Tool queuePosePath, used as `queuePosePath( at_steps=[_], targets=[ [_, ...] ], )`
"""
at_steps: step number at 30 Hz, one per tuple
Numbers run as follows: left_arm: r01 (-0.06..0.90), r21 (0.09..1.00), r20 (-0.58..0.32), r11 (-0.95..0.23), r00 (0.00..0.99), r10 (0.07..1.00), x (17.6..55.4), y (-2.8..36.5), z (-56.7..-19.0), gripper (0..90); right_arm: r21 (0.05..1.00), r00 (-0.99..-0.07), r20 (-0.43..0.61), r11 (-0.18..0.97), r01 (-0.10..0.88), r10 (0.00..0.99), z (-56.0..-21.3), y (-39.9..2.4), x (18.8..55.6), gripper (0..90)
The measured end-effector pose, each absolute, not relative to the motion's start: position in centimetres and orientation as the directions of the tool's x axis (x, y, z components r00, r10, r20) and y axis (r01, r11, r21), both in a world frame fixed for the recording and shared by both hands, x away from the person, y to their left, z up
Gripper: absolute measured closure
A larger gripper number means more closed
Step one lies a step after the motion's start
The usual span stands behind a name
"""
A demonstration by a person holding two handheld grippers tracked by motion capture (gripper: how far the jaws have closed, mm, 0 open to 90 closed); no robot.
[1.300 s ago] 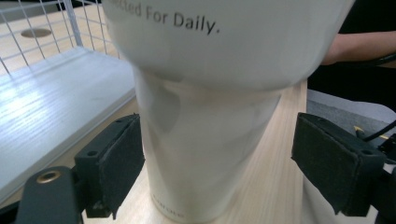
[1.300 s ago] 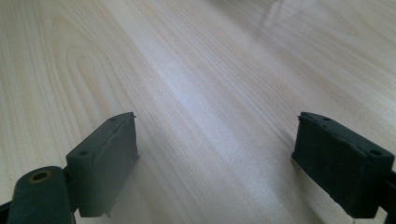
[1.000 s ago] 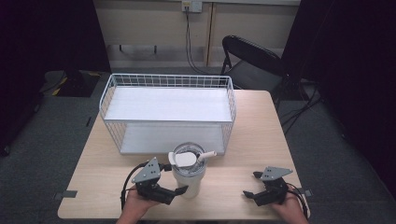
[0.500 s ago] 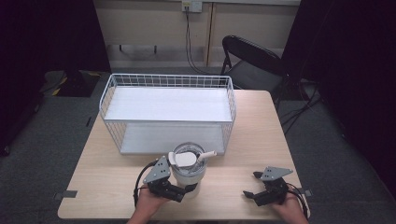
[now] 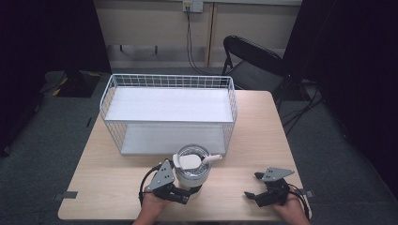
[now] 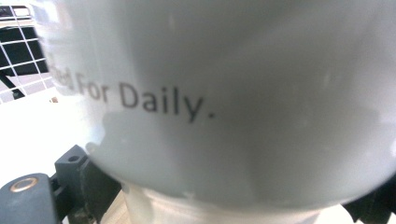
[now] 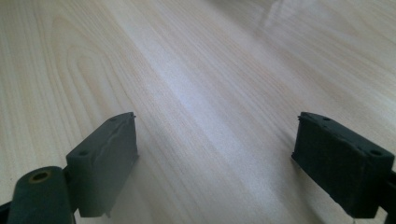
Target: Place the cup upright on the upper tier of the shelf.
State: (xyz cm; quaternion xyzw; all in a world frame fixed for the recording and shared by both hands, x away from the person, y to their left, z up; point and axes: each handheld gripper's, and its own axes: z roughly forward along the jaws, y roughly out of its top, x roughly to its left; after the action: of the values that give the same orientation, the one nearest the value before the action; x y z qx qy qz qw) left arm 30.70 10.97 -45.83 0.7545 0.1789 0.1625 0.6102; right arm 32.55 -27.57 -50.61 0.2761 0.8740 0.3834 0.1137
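Observation:
A white tumbler with a clear lid, a white flap and a straw stands on the wooden table near its front edge. My left gripper is open, one jaw on each side of the tumbler's lower body. In the left gripper view the tumbler is very close, printed "For Daily.", and the left gripper straddles its narrower base; I cannot tell whether the pads touch it. My right gripper rests open at the front right, with nothing but bare wood between the jaws of the right gripper.
A white wire basket with a white shelf board occupies the middle of the table, just behind the tumbler. A black folding chair stands beyond the far right corner. Bare wood lies to the basket's right.
My left gripper has slid right and forward until its jaws are around the tumbler. The right gripper has stayed still.

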Motion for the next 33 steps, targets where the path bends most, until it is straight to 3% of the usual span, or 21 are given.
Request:
queuePosePath(
  at_steps=[10,33],
  targets=[
    [0.080,0.988,-0.006,-0.135,0.880,0.475,30.7,11.5,-43.4,8.6,0.733,-0.822,0.013,0.554,0.395,0.569,-50.6,-27.6,32.5,12.8],
    [0.136,0.980,-0.033,-0.143,0.828,0.560,32.7,13.7,-38.6,8.7,0.733,-0.822,0.013,0.554,0.395,0.569,-50.6,-27.6,32.5,12.8]
  ],
)
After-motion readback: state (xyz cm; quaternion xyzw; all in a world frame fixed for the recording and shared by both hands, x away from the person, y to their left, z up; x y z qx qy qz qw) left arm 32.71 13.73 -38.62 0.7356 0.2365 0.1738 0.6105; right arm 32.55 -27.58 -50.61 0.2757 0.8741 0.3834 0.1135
